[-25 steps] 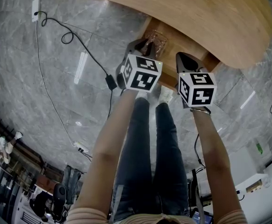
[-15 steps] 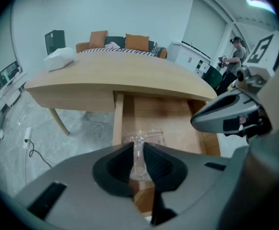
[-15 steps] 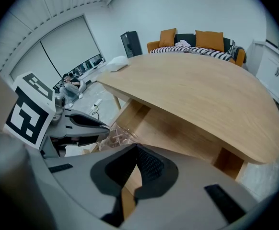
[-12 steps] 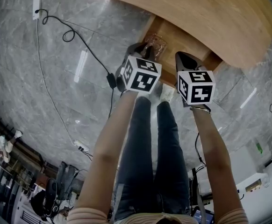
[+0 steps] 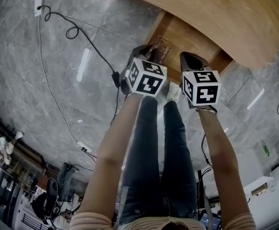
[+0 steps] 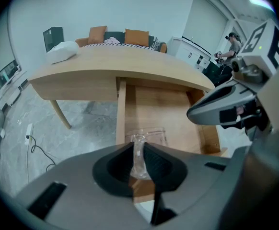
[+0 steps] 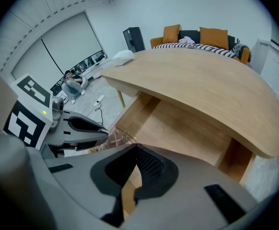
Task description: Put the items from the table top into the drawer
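Observation:
A crumpled clear plastic container (image 6: 149, 133) hangs over the front of the open wooden drawer (image 6: 164, 104), and my left gripper (image 6: 138, 146) is shut on it. In the head view the same clear plastic container (image 5: 160, 45) sits just ahead of the left gripper (image 5: 148, 50), at the near left corner of the drawer (image 5: 183, 36). My right gripper (image 7: 135, 148) is beside it, above the drawer (image 7: 190, 127), jaws shut with nothing between them. From the right gripper view the left gripper (image 7: 97, 132) and its plastic container (image 7: 117, 137) show at the left.
The curved wooden table top (image 5: 226, 13) overhangs the drawer. A white bundle (image 6: 63, 51) lies on its far end. On the grey floor a black cable (image 5: 77, 32) runs to an adapter (image 5: 115, 78). The person's legs (image 5: 151, 152) stand below the grippers.
Both grippers have edged a little forward toward the drawer, the left one still carrying the clear plastic container. Neither gripper's jaws have changed.

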Available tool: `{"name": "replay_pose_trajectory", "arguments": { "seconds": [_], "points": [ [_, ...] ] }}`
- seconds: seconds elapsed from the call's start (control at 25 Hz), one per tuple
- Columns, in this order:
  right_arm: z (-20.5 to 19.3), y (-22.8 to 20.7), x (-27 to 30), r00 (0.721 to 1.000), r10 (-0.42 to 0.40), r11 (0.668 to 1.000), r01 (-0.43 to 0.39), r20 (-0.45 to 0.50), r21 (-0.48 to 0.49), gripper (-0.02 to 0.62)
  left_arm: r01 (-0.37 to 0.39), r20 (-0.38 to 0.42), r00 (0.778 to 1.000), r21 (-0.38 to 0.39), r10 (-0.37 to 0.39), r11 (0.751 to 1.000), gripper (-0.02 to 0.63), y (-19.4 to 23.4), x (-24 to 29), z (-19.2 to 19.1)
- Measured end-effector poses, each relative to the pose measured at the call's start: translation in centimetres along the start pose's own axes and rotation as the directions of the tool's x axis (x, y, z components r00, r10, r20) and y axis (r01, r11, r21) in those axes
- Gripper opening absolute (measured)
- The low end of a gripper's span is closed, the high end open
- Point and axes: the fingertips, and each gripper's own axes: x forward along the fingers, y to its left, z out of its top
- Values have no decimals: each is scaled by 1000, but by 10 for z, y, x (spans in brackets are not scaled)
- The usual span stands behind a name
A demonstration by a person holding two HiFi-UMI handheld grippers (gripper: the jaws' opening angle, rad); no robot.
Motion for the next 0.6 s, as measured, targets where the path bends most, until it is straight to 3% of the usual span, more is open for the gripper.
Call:
{"name": "replay_pose_trajectory", "arguments": {
  "seconds": [0.6],
  "points": [
    [-5,19,4,1000,9,1000,-9,-21,-6,9,21,2,1000,-41,-21,999,54,3,-2,-16]
  ]
}}
